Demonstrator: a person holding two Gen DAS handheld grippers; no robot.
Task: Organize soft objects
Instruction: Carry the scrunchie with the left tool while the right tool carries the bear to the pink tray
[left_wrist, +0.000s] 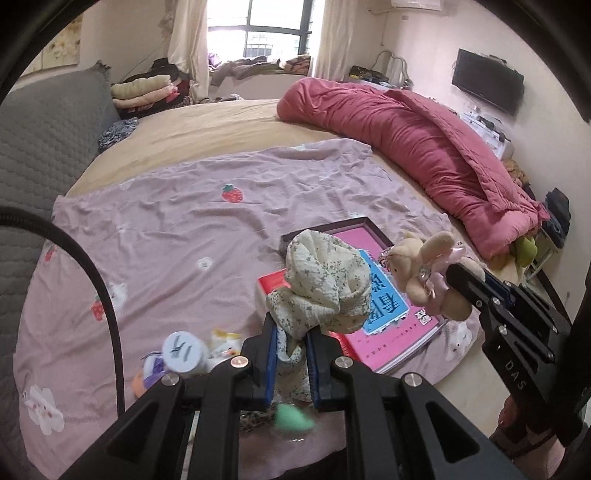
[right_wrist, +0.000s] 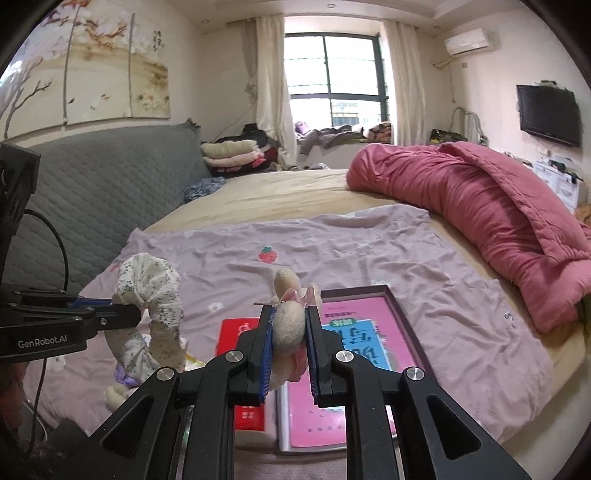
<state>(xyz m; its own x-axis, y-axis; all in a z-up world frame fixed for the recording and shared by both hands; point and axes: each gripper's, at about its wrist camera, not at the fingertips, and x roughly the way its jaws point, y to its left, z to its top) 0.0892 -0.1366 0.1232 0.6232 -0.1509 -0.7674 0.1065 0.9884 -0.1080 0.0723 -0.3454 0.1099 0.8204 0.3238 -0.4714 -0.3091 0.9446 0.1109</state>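
left claw (left_wrist: 291, 345) grips a crinkled cream floral muslin cloth (left_wrist: 325, 284), bunched in a soft lump above the wrinkled lilac strawberry-print sheet (left_wrist: 177, 221). right claw (right_wrist: 289, 338) pinches a fuzzy beige plush bunny with pink satin ribbon (right_wrist: 290, 326) over a glossy pink flat book (right_wrist: 354, 314).

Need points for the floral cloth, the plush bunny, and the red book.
floral cloth (left_wrist: 328, 280), left wrist view, on the bunched upper part above the gripper.
plush bunny (right_wrist: 290, 328), right wrist view, on its body between the fingers.
red book (right_wrist: 236, 332), right wrist view, on the bare cover left of the gripper.
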